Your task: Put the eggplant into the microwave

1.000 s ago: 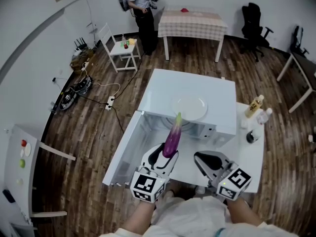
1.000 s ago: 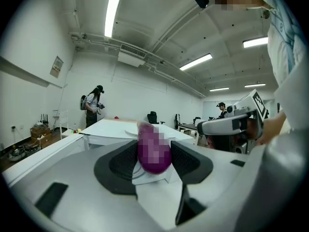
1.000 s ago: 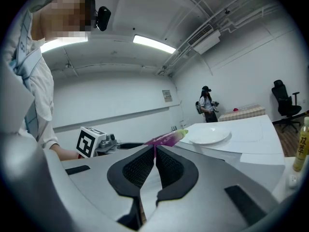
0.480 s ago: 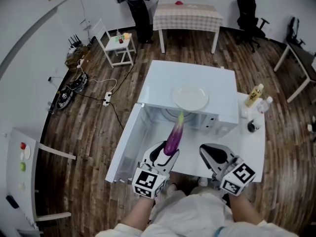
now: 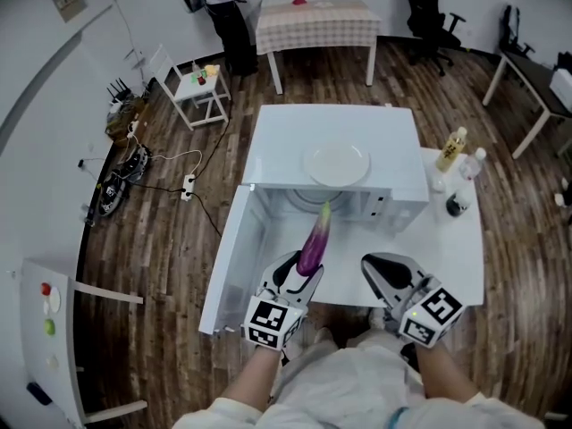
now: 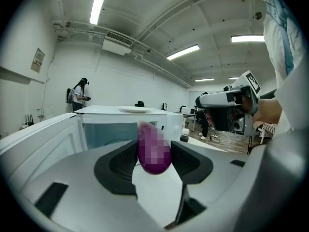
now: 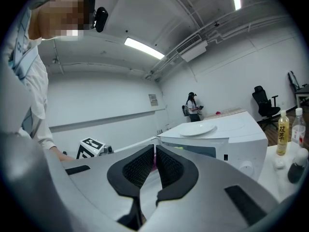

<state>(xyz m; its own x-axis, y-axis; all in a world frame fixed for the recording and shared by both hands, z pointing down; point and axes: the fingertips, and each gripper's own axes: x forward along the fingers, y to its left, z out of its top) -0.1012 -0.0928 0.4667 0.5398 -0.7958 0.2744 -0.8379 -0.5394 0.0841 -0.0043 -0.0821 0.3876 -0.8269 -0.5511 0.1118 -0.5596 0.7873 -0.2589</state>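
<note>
A purple eggplant (image 5: 313,239) with a green stem end points at the open cavity of the white microwave (image 5: 393,141). My left gripper (image 5: 302,273) is shut on its thick end, and the pads press it from both sides (image 6: 154,151). The stem tip sits just before the opening, under the top's front edge. The microwave door (image 5: 234,257) hangs open to the left. My right gripper (image 5: 375,266) hovers to the right of the eggplant, its jaws together (image 7: 154,164) with nothing between them.
A white plate (image 5: 337,164) lies on top of the microwave. Two bottles (image 5: 453,148) and a small dark jar (image 5: 457,206) stand on the white table (image 5: 456,257) to the right. A person stands far back by a checked table (image 5: 317,12).
My left gripper has sunk a little with the eggplant, so the stem tip now sits lower, before the microwave opening. The right gripper has barely moved.
</note>
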